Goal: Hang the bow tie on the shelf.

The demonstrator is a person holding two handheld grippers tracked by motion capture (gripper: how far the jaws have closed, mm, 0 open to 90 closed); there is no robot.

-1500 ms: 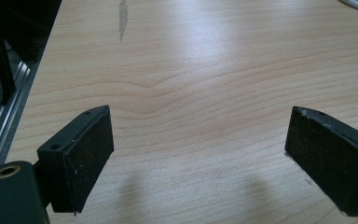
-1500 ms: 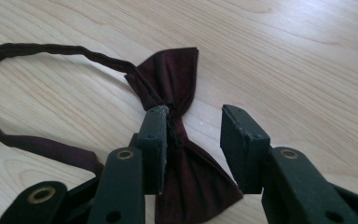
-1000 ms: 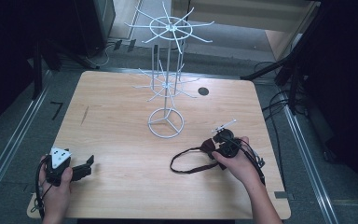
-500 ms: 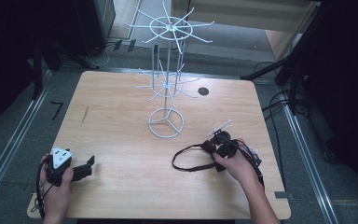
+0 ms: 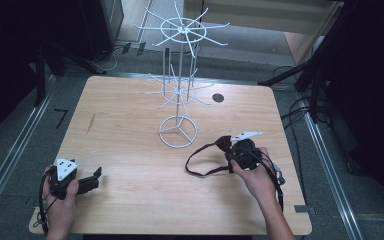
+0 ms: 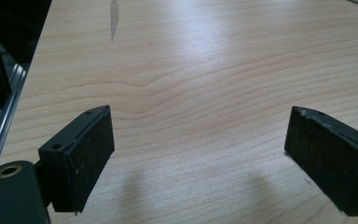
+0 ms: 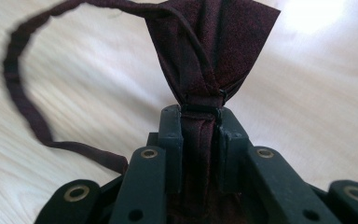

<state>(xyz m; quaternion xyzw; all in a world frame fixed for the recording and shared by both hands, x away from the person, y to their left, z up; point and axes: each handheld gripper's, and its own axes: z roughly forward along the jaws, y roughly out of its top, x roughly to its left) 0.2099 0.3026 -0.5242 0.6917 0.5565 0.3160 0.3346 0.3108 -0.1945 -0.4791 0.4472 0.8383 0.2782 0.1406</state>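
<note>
Between the jaws of my right gripper sits a dark maroon bow tie; the jaws are pinched tight on its middle band, and one wing fans out past the tips. Its thin strap runs off to the left in a loop lying on the table and comes back toward the gripper. In the high view the right gripper sits at the near right of the table, just near of and to the right of the round base of the white wire stand, not touching it. My right hand grips it from the near side.

My left gripper has its jaws spread wide, bare wood between the pads, nothing held. In the high view it rests at the near left corner, low over the tabletop, in my left hand, well apart from the bow tie. Contact with the wood: cannot tell.

A small dark round hole marks the far right part of the table, beyond the stand.
</note>
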